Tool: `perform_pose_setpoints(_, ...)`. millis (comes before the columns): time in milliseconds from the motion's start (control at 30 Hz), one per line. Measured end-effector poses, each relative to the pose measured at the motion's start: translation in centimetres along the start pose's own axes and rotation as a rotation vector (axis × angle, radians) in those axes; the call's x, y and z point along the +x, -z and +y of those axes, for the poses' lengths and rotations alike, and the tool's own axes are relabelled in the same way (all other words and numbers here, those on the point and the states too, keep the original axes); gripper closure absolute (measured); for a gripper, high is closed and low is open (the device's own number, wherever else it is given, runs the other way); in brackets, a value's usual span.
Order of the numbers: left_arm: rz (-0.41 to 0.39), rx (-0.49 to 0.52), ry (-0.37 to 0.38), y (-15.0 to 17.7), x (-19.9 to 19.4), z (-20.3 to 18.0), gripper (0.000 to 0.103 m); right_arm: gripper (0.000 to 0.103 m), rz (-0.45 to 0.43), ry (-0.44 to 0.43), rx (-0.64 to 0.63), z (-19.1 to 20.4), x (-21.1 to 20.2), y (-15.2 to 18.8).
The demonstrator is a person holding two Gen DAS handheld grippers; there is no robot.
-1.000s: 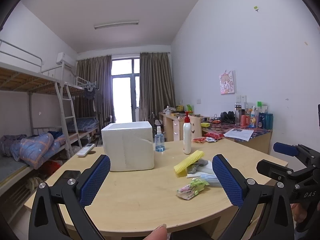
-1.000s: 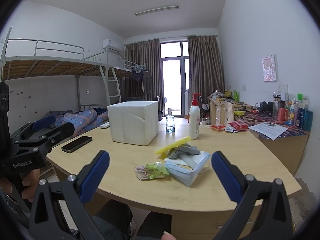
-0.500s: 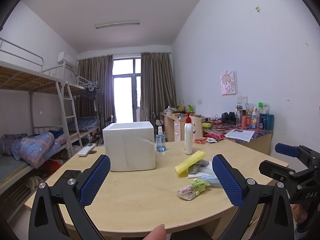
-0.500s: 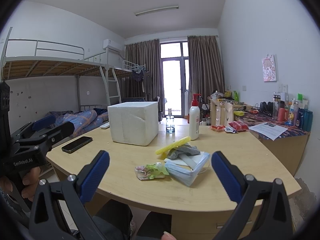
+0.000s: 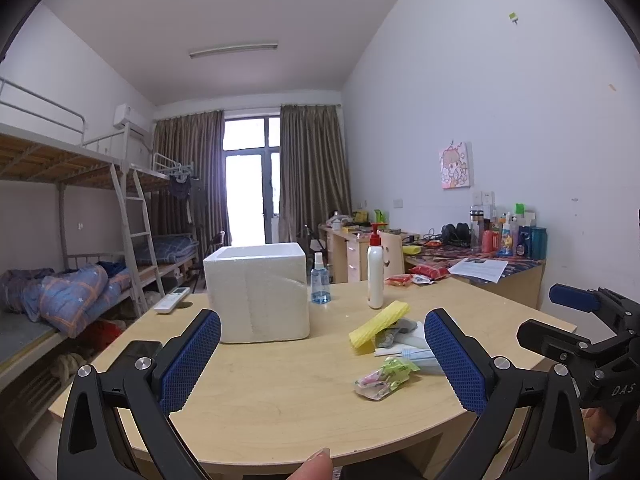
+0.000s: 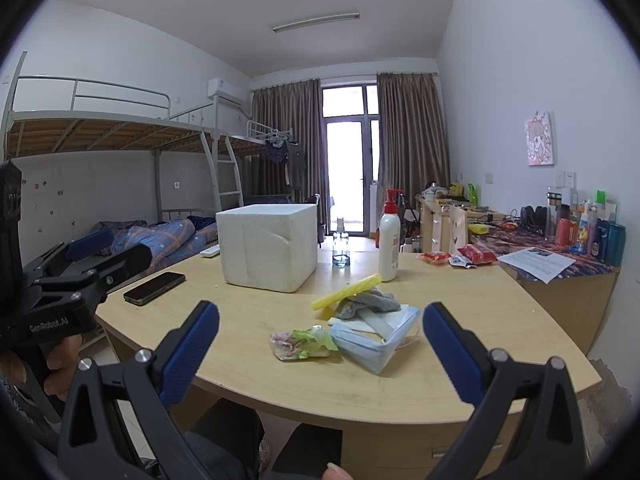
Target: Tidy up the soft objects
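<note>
Both wide open and holding nothing: left hand-held gripper (image 5: 322, 364) and right hand-held gripper (image 6: 320, 352), above a wooden bench (image 6: 460, 364). Sponge (image 6: 347, 291), cloth (image 6: 366, 303), masks (image 6: 376, 344) heaped right of foam box (image 6: 267, 245); bunk bed (image 6: 100, 128) behind.

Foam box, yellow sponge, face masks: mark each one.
foam box (image 6: 268, 252), right wrist view, front face.
yellow sponge (image 6: 348, 290), right wrist view, middle of its long side.
face masks (image 6: 370, 346), right wrist view, top mask's pleats.
</note>
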State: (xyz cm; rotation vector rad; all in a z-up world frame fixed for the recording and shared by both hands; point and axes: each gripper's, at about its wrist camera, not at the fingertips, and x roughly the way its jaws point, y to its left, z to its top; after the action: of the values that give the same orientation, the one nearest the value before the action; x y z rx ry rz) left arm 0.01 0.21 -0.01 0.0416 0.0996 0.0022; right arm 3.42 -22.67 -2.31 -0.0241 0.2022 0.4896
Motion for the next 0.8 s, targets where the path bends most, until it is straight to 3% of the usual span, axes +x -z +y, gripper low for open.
perform_pose_setpoints(800,0.002,-0.001,0.002,-0.14,0.18,-0.04,0.001,0.0,0.003,0.0,0.002,0.06,0.13,-0.05)
